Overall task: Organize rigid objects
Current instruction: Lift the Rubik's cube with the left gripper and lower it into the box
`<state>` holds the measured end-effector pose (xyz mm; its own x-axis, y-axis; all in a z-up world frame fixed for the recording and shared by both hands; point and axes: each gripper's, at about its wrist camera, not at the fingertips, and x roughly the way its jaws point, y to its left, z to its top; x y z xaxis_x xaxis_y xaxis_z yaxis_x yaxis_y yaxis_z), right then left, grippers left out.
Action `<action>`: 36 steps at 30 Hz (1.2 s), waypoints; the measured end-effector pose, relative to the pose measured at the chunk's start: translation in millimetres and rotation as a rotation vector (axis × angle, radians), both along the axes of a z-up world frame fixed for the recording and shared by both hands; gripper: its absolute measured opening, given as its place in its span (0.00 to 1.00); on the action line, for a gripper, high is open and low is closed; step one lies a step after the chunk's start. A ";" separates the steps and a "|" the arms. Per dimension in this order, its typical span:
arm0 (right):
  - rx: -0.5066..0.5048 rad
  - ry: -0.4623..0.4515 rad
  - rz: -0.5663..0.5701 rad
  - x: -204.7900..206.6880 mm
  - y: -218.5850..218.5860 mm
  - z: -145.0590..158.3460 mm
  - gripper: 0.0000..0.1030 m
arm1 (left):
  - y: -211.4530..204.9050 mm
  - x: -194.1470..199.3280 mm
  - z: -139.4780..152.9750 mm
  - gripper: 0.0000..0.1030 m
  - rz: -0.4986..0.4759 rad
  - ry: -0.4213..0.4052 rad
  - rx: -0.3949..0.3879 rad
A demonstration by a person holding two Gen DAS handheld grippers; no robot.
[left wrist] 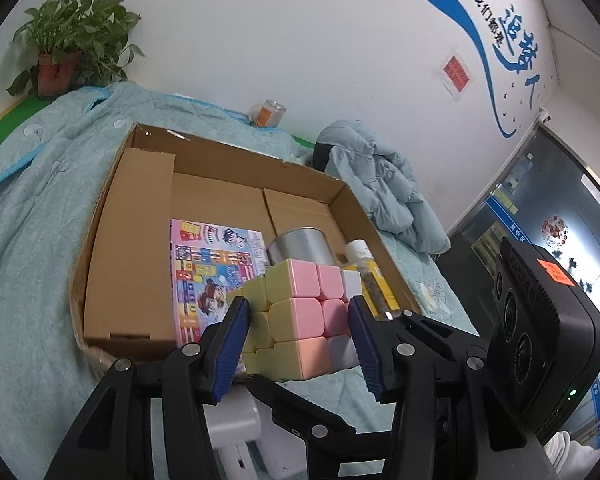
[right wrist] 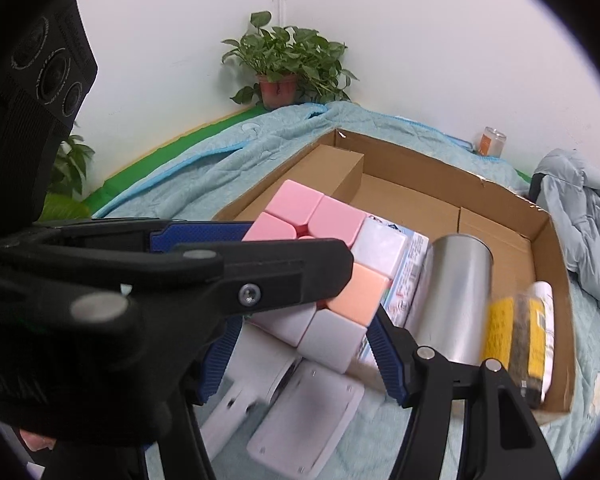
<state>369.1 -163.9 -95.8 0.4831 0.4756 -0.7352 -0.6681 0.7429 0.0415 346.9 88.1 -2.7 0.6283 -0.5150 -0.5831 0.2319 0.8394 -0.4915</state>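
Pastel pink, yellow and peach squares are showing on the puzzle cube [left wrist: 300, 312], which is sitting raised above the near edge of the cardboard box [left wrist: 140, 240]. The left gripper [left wrist: 300, 344] is pinching the cube, its blue pads [left wrist: 232, 344] pressing on two opposite faces. From the right wrist view, the right gripper [right wrist: 300, 344] is also clamping the cube [right wrist: 340, 264] from below, blue pads lying against its lower sides, while the left gripper's black finger is crossing in front of it. Inside the box, a colourful printed booklet [left wrist: 208, 268] is lying flat, a metal cup [left wrist: 300, 246] is lying beside it, and a yellow-labelled bottle [left wrist: 374, 280] is resting along the right wall. The box is sitting on a teal quilt [left wrist: 40, 220] covering the bed. A potted plant [left wrist: 66, 48] is standing in the corner, and a pale padded jacket [left wrist: 384, 184] is lying crumpled to the right.
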 end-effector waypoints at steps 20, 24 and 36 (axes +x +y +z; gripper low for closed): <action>0.083 0.285 0.065 50.2 5.4 -54.7 0.59 | 29.4 59.4 -75.1 0.42 -0.007 0.170 -0.023; 0.079 0.292 0.056 50.4 7.0 -54.9 0.57 | 21.1 52.6 -74.7 0.42 -0.001 0.162 0.009; 0.157 0.363 0.062 54.6 0.9 -57.8 0.57 | 20.2 53.1 -69.2 0.42 0.024 0.147 0.040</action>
<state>423.7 -163.0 -153.6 0.1720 0.6158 -0.7689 -0.6326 0.6673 0.3930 400.0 108.3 -71.9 0.5465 -0.4754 -0.6894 0.1390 0.8633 -0.4851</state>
